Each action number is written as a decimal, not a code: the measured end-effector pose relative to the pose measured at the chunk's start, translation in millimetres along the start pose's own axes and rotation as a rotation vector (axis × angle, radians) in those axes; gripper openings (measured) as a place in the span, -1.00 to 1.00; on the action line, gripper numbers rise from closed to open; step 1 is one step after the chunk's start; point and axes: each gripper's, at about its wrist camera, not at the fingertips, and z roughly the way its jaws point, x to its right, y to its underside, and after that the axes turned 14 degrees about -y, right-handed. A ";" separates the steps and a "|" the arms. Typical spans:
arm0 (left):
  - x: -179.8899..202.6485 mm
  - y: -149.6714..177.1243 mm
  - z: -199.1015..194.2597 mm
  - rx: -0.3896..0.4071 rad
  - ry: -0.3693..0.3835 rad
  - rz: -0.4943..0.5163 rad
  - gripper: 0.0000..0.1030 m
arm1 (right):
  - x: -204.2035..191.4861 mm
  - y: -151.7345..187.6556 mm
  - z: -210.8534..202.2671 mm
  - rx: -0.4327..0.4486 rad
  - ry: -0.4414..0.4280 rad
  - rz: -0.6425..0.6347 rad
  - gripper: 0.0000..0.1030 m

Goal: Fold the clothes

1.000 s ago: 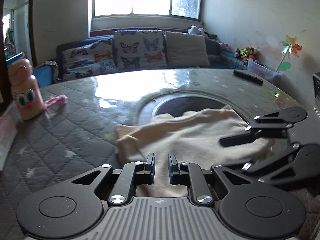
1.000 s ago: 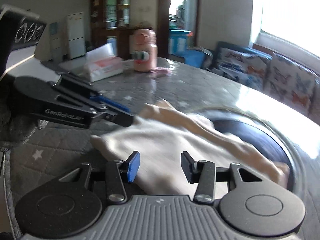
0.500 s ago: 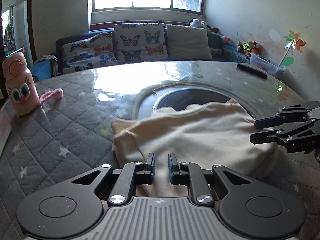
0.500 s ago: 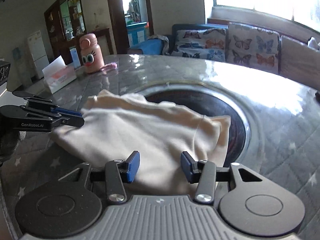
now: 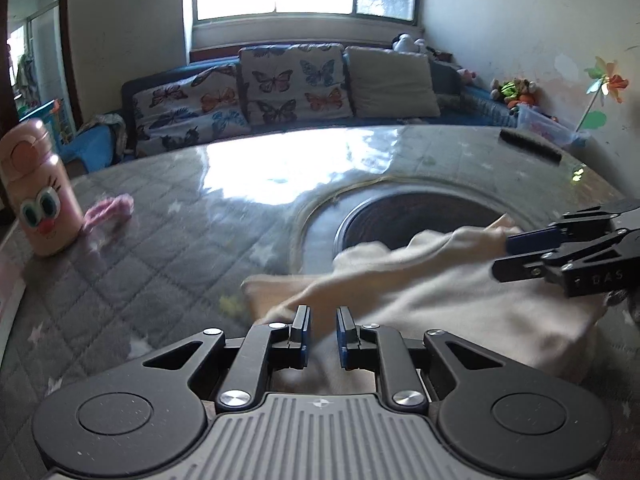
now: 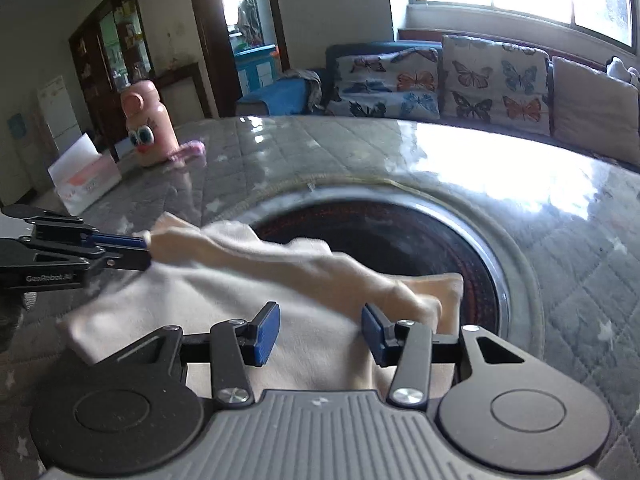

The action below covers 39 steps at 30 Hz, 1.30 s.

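Cream knit garment [image 6: 248, 312], its sleeve clamped in the left tongs [image 6: 146, 250] while the right tongs [image 6: 320, 332] gape empty above it, lies on the round quilted bench [image 6: 400, 152], soft, light, best pinched at edges.

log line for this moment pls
fold clothes | left gripper pinching edge of cream garment | right gripper open above it | strip of cloth raised between them, blurred | on quilted table
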 end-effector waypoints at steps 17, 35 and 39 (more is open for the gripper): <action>10.2 -14.2 24.9 -0.026 -0.010 -0.018 -0.65 | -5.0 -15.7 28.9 -0.002 -0.022 -0.037 -0.31; -48.0 15.9 -17.3 -0.123 -0.109 -0.237 0.15 | -135.1 13.7 27.1 -0.113 -0.233 -0.444 -0.11; -57.4 25.3 -19.8 -0.163 -0.083 -0.307 0.16 | -161.2 25.2 39.8 -0.139 -0.231 -0.554 -0.11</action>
